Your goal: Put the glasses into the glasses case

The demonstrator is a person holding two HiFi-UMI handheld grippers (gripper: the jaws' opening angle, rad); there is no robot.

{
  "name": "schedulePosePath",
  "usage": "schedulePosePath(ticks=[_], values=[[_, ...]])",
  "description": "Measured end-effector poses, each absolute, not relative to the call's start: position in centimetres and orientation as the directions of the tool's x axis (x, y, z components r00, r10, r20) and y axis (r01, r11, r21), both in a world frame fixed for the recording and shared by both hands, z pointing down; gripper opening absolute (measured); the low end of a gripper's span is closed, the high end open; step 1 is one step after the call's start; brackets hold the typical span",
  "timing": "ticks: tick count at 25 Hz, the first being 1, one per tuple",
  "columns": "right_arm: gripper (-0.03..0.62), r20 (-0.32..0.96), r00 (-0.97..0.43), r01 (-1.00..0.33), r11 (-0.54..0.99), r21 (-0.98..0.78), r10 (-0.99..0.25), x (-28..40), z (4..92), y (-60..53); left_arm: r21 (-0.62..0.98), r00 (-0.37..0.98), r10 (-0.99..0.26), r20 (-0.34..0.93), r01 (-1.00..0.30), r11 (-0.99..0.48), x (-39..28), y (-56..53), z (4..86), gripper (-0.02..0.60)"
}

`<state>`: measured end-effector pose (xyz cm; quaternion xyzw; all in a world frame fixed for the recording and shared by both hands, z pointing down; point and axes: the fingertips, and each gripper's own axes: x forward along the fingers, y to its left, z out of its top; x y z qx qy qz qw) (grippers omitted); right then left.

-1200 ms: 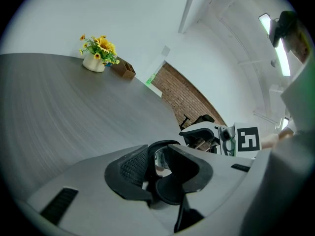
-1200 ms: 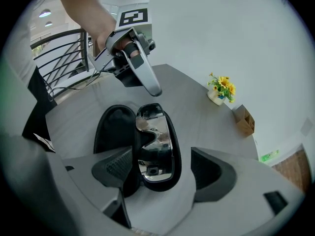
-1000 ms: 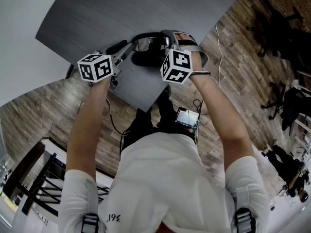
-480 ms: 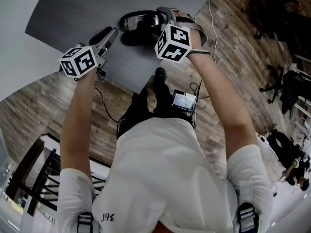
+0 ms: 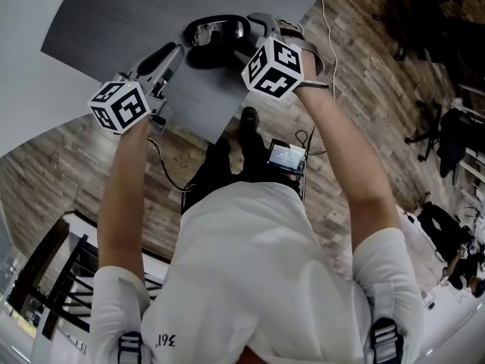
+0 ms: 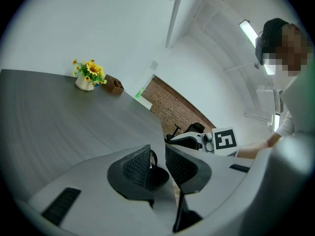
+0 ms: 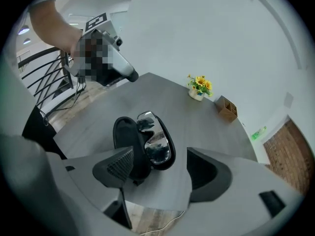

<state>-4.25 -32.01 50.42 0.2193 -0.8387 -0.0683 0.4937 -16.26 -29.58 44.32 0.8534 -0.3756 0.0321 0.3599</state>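
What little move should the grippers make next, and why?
Probably lower the right gripper to the glasses case and fold its empty half shut over the glasses. They already seem to lie in one half of the case on the table, the other half lies open beside them, and the right jaws are apart, holding nothing.

Glasses (image 7: 156, 144) glossy mirrored lenses; case (image 7: 123, 132) matt black; table (image 7: 165, 98) matt grey

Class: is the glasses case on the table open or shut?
Open: the glasses case lies spread wide, and the glasses lie uncovered on it.
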Motion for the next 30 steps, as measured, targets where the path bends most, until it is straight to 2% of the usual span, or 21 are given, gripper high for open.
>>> schedulePosePath(ticks=[3,5,7,10,11,20,30], values=[[0.336,0.784,-0.431,-0.339,0.885,0.318,-0.447,-4.3,49.5,-32.1,0.583,0.724,-0.619,0.305,-0.656,-0.480,-15.7,-29.3,43.2,0.100],[0.295,0.778,-0.436,-0.365,0.879,0.306,-0.452,-4.3,49.0,-32.2,0.584,0.729,-0.621,0.289,-0.648,-0.489,-15.5,-29.1,42.6,0.092],[0.237,0.776,-0.436,-0.379,0.876,0.300,-0.455,-4.3,48.8,-32.1,0.590,0.734,-0.622,0.272,-0.638,-0.495,-15.4,-28.9,42.2,0.083],[0.065,0.768,-0.436,-0.395,0.866,0.305,-0.470,-4.1,48.1,-32.0,0.592,0.736,-0.626,0.257,-0.632,-0.500,-15.3,-28.3,41.6,0.075],[0.049,0.764,-0.436,-0.403,0.863,0.306,-0.475,-4.0,47.8,-31.8,0.591,0.735,-0.628,0.254,-0.632,-0.501,-15.3,-28.1,41.4,0.074],[0.012,0.731,-0.463,-0.452,0.843,0.291,-0.501,-3.7,45.3,-31.0,0.584,0.719,-0.650,0.245,-0.645,-0.494,-15.5,-26.5,40.5,0.038],[0.011,0.693,-0.475,-0.515,0.810,0.281,-0.543,-3.2,42.9,-30.1,0.585,0.727,-0.648,0.229,-0.634,-0.505,-15.3,-24.4,38.9,0.025]])
